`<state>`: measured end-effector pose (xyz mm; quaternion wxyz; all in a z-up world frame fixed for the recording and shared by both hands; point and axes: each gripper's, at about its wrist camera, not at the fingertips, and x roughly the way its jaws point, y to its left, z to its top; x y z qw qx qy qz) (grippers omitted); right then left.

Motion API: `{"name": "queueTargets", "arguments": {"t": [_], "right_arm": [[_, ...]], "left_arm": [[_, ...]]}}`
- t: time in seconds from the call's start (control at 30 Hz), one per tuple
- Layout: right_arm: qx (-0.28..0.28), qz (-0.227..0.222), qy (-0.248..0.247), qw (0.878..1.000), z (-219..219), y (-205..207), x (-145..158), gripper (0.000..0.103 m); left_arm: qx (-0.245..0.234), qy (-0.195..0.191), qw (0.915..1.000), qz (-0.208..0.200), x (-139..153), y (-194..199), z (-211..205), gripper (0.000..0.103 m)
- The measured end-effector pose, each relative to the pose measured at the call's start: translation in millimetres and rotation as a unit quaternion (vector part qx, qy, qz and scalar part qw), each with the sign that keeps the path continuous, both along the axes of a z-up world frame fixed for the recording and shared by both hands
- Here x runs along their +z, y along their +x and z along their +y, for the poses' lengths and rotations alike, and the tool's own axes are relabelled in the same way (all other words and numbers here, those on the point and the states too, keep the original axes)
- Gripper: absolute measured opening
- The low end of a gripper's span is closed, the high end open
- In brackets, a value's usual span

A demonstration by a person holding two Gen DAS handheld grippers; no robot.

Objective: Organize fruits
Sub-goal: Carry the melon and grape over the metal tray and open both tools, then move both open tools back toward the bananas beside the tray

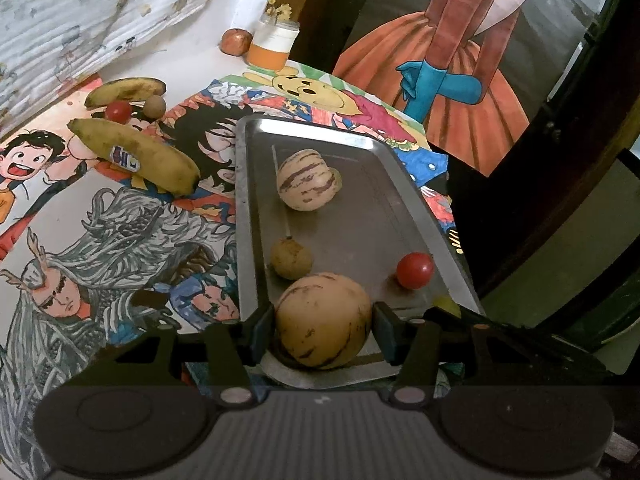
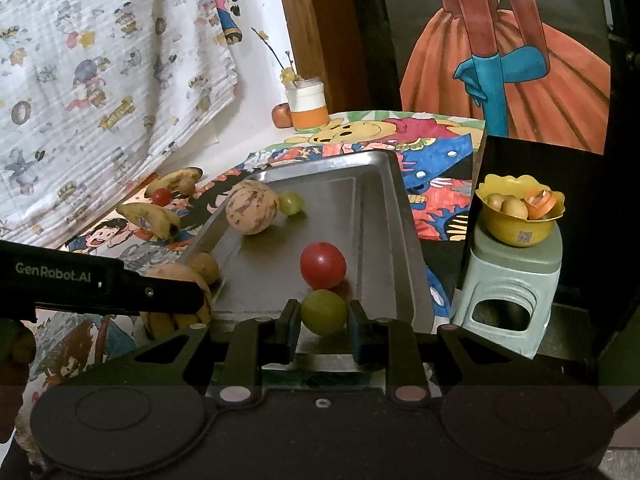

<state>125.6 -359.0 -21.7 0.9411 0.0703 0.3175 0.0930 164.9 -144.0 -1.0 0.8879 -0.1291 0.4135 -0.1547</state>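
Observation:
A metal tray point(image 1: 248, 208) lies on the picture-covered table. My left gripper point(image 1: 323, 322) is shut on a striped tan melon point(image 1: 323, 320) at the tray's near end. Farther along lie a second striped melon point(image 1: 307, 179), a small brown fruit point(image 1: 291, 258) and a red tomato point(image 1: 415, 270). My right gripper point(image 2: 323, 314) is shut on a green grape point(image 2: 323, 311) over the tray point(image 2: 376, 208), just in front of the red tomato point(image 2: 322, 265). Another green grape point(image 2: 290, 202) rests behind the far melon point(image 2: 251, 207). The left gripper's body point(image 2: 100, 286) crosses the left side.
Two bananas point(image 1: 136, 154), a small tomato point(image 1: 118, 111) and a brown fruit point(image 1: 155, 106) lie on the table left of the tray. A jar point(image 1: 274, 46) and an orange fruit point(image 1: 236, 41) stand at the back. A yellow bowl point(image 2: 520, 216) of fruit sits on a green stool point(image 2: 508, 280) to the right.

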Motion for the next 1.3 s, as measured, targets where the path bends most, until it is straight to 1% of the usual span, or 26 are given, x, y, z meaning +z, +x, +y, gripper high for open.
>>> {"name": "queueTargets", "arguments": {"t": [0.37, 0.43, 0.63, 0.73, 0.77, 0.8, 0.83, 0.9, 0.93, 1.0, 1.1, 1.13, 1.2, 1.3], "right_arm": [[-0.001, 0.0, -0.004, 1.0, 1, 2, -3, 0.027], [-0.003, -0.003, -0.011, 1.0, 2, 0, -3, 0.028], [-0.008, -0.013, -0.025, 1.0, 4, -7, 0, 0.041], [-0.009, -0.017, -0.026, 0.999, 4, -11, 2, 0.05], [-0.009, -0.019, -0.026, 0.999, 5, -13, 3, 0.053], [-0.009, -0.02, -0.026, 0.999, 5, -15, 4, 0.056], [-0.01, -0.021, -0.026, 0.999, 5, -16, 5, 0.057], [-0.011, -0.023, -0.025, 0.999, 6, -20, 8, 0.065], [-0.012, -0.024, -0.025, 0.999, 7, -22, 10, 0.067], [-0.014, -0.027, -0.024, 0.999, 7, -26, 13, 0.078], [-0.018, -0.032, -0.024, 0.999, 9, -33, 17, 0.086], [-0.019, -0.033, -0.024, 0.999, 10, -36, 19, 0.088], [-0.021, -0.036, -0.025, 0.999, 13, -41, 22, 0.096], [-0.021, -0.037, -0.025, 0.999, 17, -49, 26, 0.1]], "left_arm": [[-0.004, -0.002, 1.0, -0.007, -6, 1, -1, 0.058], [-0.004, -0.003, 1.0, -0.007, -6, 1, 0, 0.058], [-0.004, -0.005, 1.0, -0.003, -4, -1, 0, 0.061], [-0.003, -0.013, 0.9999, -0.007, 2, -5, 2, 0.07], [0.001, -0.012, 0.9999, -0.01, 5, -6, 4, 0.078], [0.005, -0.011, 0.9998, -0.016, 8, -9, 5, 0.081], [0.007, -0.011, 0.9997, -0.021, 10, -11, 7, 0.081], [0.011, -0.011, 0.9995, -0.027, 14, -16, 11, 0.083], [0.016, -0.01, 0.9994, -0.03, 16, -18, 14, 0.085], [0.024, -0.001, 0.999, -0.036, 19, -23, 17, 0.092], [0.041, 0.013, 0.9978, -0.051, 23, -33, 24, 0.1], [0.045, 0.018, 0.9973, -0.056, 24, -36, 26, 0.1], [0.053, 0.03, 0.9962, -0.062, 26, -42, 30, 0.102], [0.067, 0.051, 0.9938, -0.073, 27, -53, 37, 0.102]]}}
